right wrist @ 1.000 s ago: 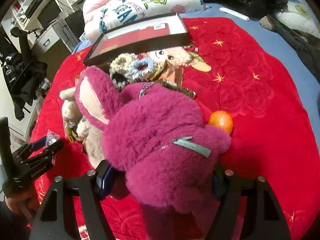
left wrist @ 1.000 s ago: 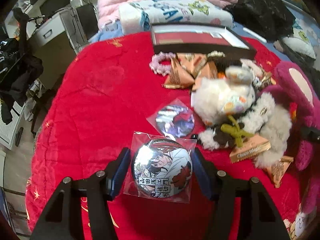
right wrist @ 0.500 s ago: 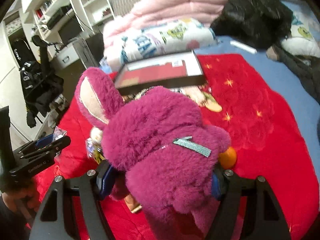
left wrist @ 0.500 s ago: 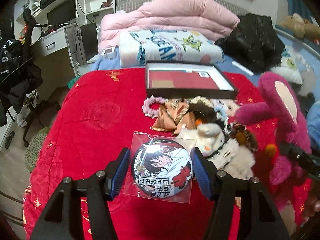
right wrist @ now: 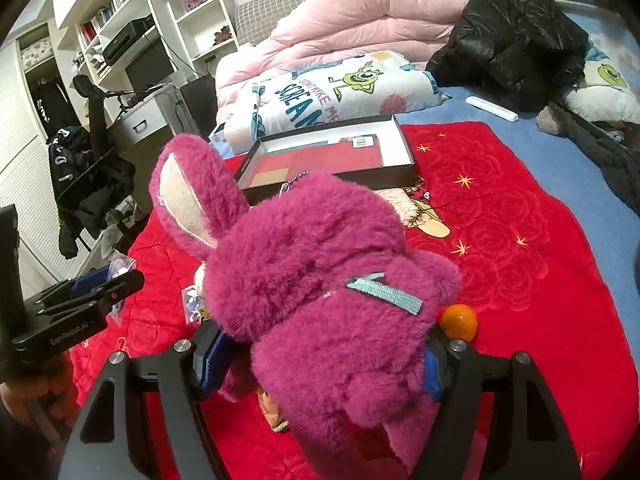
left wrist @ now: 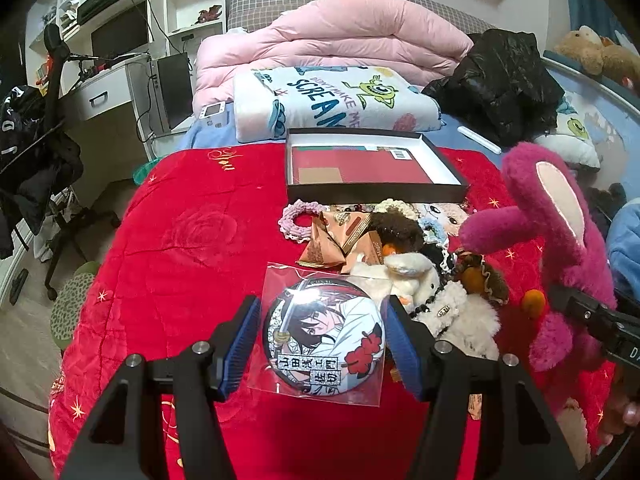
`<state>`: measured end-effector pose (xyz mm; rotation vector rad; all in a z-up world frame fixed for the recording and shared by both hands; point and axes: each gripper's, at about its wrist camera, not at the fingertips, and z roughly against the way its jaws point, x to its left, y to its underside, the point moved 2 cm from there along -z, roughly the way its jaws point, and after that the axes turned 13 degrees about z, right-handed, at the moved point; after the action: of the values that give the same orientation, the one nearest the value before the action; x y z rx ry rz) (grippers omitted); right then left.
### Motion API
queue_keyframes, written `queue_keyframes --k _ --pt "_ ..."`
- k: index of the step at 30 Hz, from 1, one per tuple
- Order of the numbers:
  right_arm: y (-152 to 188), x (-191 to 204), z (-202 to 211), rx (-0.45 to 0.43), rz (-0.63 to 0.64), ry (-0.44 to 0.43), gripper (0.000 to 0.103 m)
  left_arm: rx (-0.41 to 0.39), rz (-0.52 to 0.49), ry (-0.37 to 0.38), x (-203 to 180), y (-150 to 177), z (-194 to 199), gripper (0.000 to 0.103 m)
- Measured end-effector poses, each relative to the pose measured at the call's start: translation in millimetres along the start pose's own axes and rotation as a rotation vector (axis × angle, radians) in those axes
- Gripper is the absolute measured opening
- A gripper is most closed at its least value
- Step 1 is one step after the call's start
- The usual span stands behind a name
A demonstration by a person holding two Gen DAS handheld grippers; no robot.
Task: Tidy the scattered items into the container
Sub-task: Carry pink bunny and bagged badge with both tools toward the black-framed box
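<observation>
Box at the upper centre, clutter below it

The box (left wrist: 374, 168) lay on the bed (left wrist: 192, 240); the pile of small items (left wrist: 384, 248) sat just below it in the frame.

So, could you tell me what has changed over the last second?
Both grippers rose, tilting up toward the black box: the left gripper lifted the bagged badge off the red blanket, the right gripper lifted the pink plush. Both grips held. The pile and orange stayed put.

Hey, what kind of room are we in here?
Most likely a bedroom. The work surface is a bed with a red blanket, a folded pink quilt is piled at its far end, and a desk with white shelves stands beside it.
</observation>
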<state>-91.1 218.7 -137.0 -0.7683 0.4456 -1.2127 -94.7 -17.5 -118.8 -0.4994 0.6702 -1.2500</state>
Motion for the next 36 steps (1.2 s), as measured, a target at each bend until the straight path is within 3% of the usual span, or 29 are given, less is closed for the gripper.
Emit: queue_keyframes --k 27,36 --pt "-3 11 6 -0.006 0.001 -0.014 0.073 -0.009 -0.021 0.013 -11 1 10 0.063" --pt "-15 6 15 -0.026 -0.052 -0.033 0.073 -0.025 -0.007 -0.029 -12 -8 17 0.063"
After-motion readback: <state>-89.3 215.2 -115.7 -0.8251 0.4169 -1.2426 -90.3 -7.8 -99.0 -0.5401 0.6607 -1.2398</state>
